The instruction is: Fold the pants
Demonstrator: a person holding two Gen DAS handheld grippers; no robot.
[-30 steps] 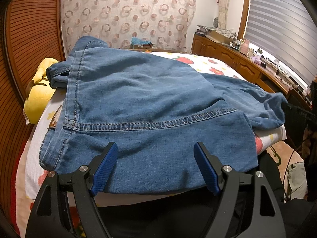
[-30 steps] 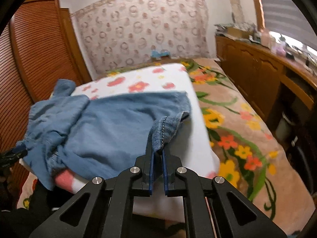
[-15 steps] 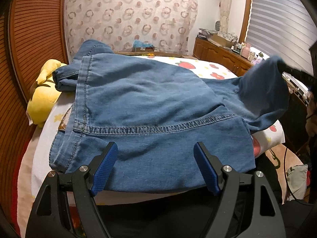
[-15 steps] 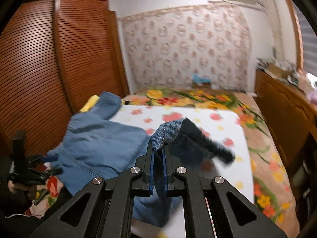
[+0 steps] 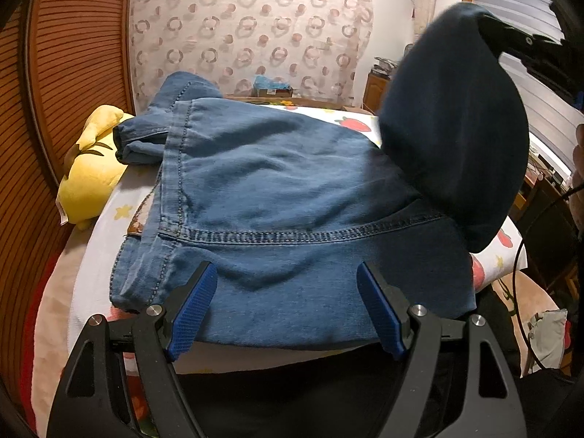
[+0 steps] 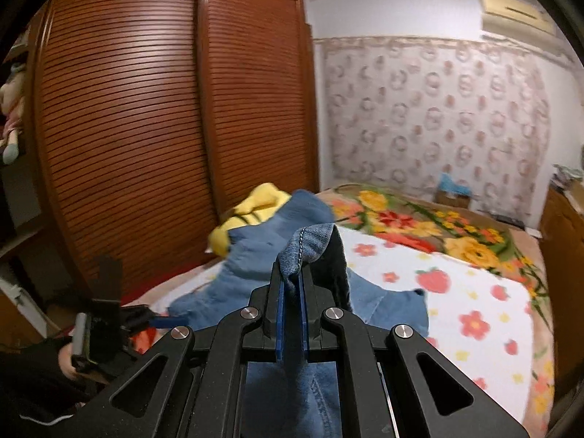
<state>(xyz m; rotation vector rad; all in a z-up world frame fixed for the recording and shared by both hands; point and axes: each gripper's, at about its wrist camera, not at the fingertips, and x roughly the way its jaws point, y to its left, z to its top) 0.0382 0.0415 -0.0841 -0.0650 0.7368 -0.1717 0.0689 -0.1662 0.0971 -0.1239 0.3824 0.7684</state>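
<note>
Blue denim pants [image 5: 277, 197] lie on the white flower-print sheet [image 5: 98, 255] on the bed. My left gripper [image 5: 288, 310] is open and empty, hovering just above the near edge of the pants. My right gripper [image 6: 291, 292] is shut on a pant leg hem [image 6: 310, 248] and holds it lifted above the bed. In the left wrist view that lifted leg [image 5: 456, 138] hangs dark at the upper right, with the right gripper [image 5: 511, 36] at its top. The rest of the pants [image 6: 255, 255] lies below in the right wrist view.
A yellow plush toy [image 5: 91, 168] lies at the left beside the pants, against a brown slatted wardrobe [image 6: 146, 109]. A floral blanket [image 6: 419, 219] covers the far bed. A wooden dresser [image 6: 562, 233] stands at the right. The left gripper [image 6: 102, 321] shows at lower left.
My right gripper has lifted the pant leg hem up off the bed and carried it leftward over the pants. My left gripper has stayed open at the near edge.
</note>
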